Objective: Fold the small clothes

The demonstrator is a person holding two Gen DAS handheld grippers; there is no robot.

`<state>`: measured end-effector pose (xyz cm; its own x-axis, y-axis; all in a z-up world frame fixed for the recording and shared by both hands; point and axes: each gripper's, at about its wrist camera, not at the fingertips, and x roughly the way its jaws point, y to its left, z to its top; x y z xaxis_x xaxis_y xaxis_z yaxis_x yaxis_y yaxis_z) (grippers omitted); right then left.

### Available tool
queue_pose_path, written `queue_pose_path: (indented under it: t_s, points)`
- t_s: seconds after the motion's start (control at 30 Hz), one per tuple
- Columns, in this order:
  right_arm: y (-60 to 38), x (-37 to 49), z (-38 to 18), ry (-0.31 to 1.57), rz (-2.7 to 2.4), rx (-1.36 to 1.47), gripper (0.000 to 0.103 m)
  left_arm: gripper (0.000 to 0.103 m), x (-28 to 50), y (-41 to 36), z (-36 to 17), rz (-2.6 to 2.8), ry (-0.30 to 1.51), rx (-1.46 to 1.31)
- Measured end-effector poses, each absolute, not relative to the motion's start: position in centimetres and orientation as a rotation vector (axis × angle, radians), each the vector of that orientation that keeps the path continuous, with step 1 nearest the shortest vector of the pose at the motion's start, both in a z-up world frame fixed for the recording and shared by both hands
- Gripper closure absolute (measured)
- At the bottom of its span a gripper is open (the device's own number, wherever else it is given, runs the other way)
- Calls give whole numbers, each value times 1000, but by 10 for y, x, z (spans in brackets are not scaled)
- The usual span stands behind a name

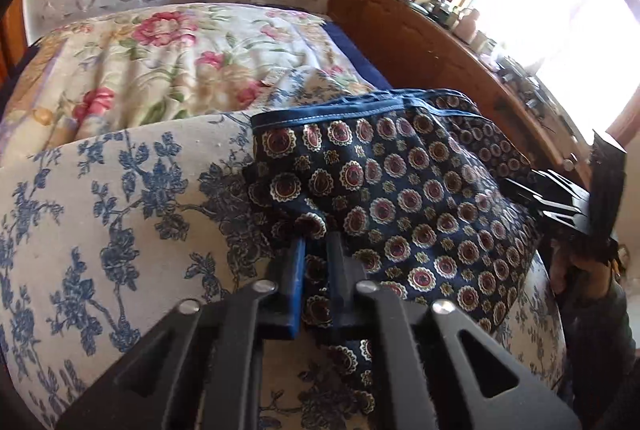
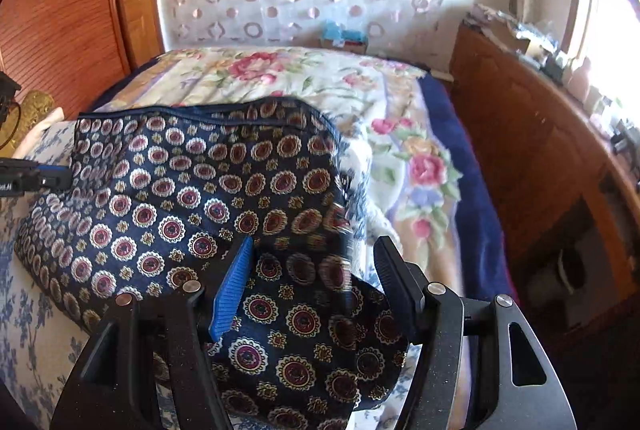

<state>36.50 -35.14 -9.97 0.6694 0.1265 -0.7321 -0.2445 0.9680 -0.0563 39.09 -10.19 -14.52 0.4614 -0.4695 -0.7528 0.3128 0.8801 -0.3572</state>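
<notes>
A: What is the biggest thing in front of you?

B: You are over a bed with a floral quilt (image 2: 400,134), pink roses on cream with a dark blue border. Nearer you lies a cream cushion printed with blue branches (image 1: 120,214), and a wooden dresser (image 1: 432,46) runs along the right under a bright window.

A: And the garment?

B: The navy boxer shorts (image 2: 192,190), patterned with red and gold medallions, lie on that blue-printed cushion, waistband (image 1: 352,110) towards the quilt. The cloth is rumpled, with one leg running down towards your right gripper.

A: How do your tools stand?

B: Your left gripper (image 1: 316,250) is clamped on a bunched fold at the shorts' near edge; fabric shows pinched between the blue pad and the black finger. Your right gripper (image 2: 316,262) stands with its jaws wide apart, the shorts' leg lying between them but neither pad pressing on it. In the left view your right hand (image 1: 588,270) shows at the shorts' far side.
</notes>
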Motion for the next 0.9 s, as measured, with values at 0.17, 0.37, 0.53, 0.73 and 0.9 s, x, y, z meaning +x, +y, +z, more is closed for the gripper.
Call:
queue_pose_path:
  t_s: [0.17,0.37,0.53,0.73,0.9]
  points:
    - [-356,365,-99,811,222,-132,39,103,372,-101,-123,-493,885,-143]
    - [-347,361,-89,793,229,-141,39,103,359,-74,-100,-451,815,-133]
    - [-332,358,-78,773,263,-125,39,103,351,-34,-101,-385,804,-130]
    - [-306,372,-83,799,308,-124,39,102,346,-20,-106,-376,811,-116]
    - [-295,389,-94,848,306,-94,39,102,350,-27,-113,-354,823,-98]
